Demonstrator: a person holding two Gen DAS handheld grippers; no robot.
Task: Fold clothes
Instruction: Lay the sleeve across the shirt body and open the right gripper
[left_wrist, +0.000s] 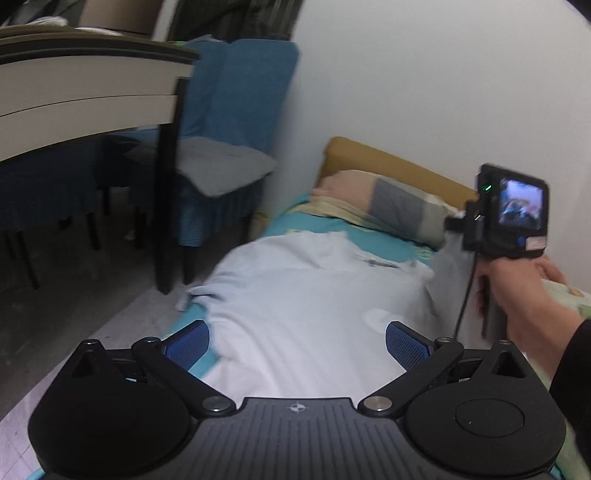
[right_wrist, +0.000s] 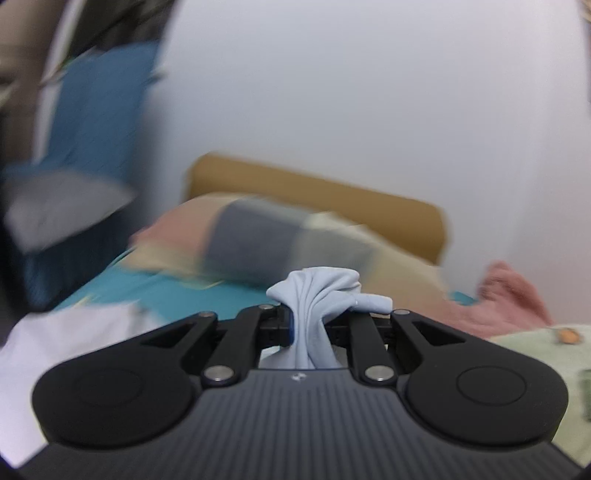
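Lying spread over the teal bedsheet (left_wrist: 373, 245), the pale blue garment (left_wrist: 314, 295) stretched away from the left gripper (left_wrist: 297, 341), whose blue-padded jaws stood wide apart and empty above its near end, one pad over each side of the cloth. At the garment's right edge the fabric rose off the bed to the right gripper (right_wrist: 308, 325), held up in the person's right hand (left_wrist: 524, 291). In the right wrist view those jaws were clenched on a gathered bunch of the same cloth (right_wrist: 317, 295), which bulged out beyond the fingertips in tight folds and trailed back between the fingers toward the camera.

Beyond the garment, a patchwork pillow (left_wrist: 384, 201) in pink, grey and cream lay against the tan headboard (left_wrist: 391, 164) at the white wall (left_wrist: 443, 74). To the right of the pillow, the right wrist view showed a pink cloth (right_wrist: 513, 295) and a pale green blanket (right_wrist: 554, 354) on the bed. Left of the bed stood a chair with a blue cover (left_wrist: 240, 92) and a grey cushion (left_wrist: 221, 166), and nearer, a white table (left_wrist: 81, 96) with a dark leg, all on the floor beside the mattress and apart from the garment.
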